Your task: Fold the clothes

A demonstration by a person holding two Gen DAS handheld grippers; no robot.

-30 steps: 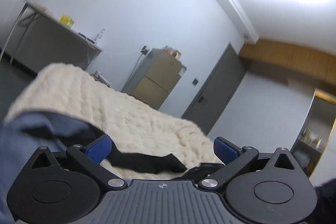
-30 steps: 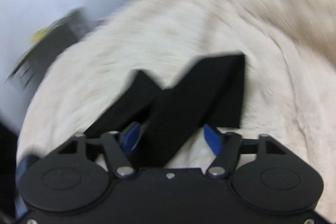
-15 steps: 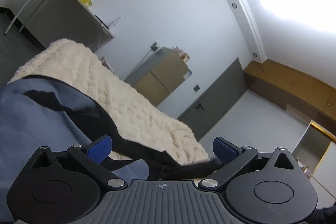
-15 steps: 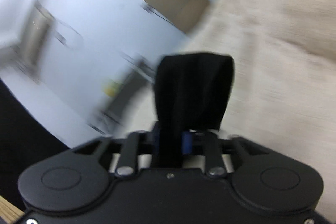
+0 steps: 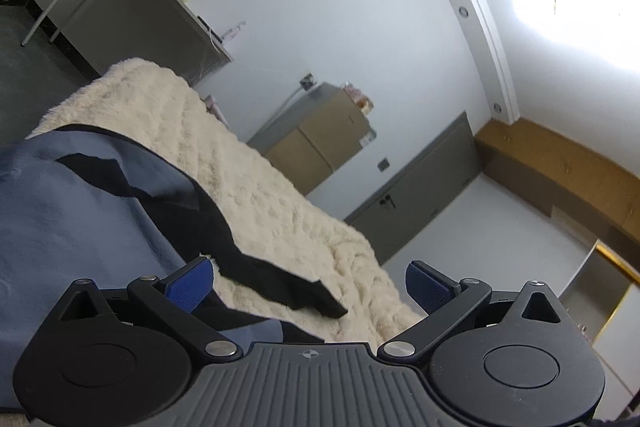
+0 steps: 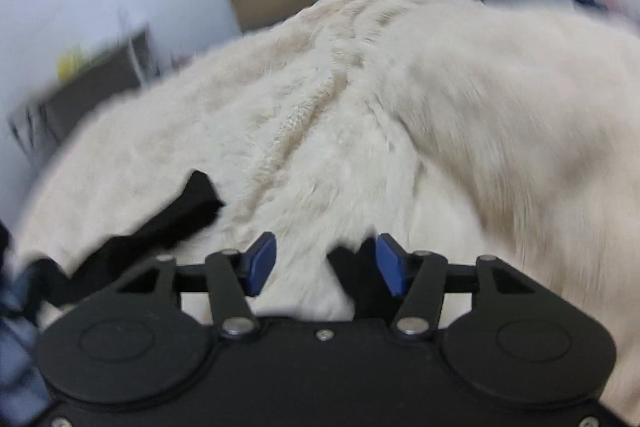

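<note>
The blue garment (image 5: 68,227) lies on the cream blanket (image 5: 280,211), its black strap (image 5: 276,283) trailing forward. The left gripper (image 5: 308,283) gapes wide over it, holding nothing. The right gripper (image 6: 322,263) has just been opening, nothing between its pads, probably between grabs.

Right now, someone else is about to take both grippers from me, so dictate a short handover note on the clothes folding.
Left gripper: open, nothing between its pads, low over the garment's near edge.
Right gripper: open and empty; its jaws have just been opening, only blanket between them.
Blue garment with black trim lies on the cream fluffy blanket. Its black strap lies loose on the blanket, left of the right gripper.
Done: strap released onto the blanket.
Left: the garment is not a neat stack yet; probably regrasp an edge and fold further.
</note>
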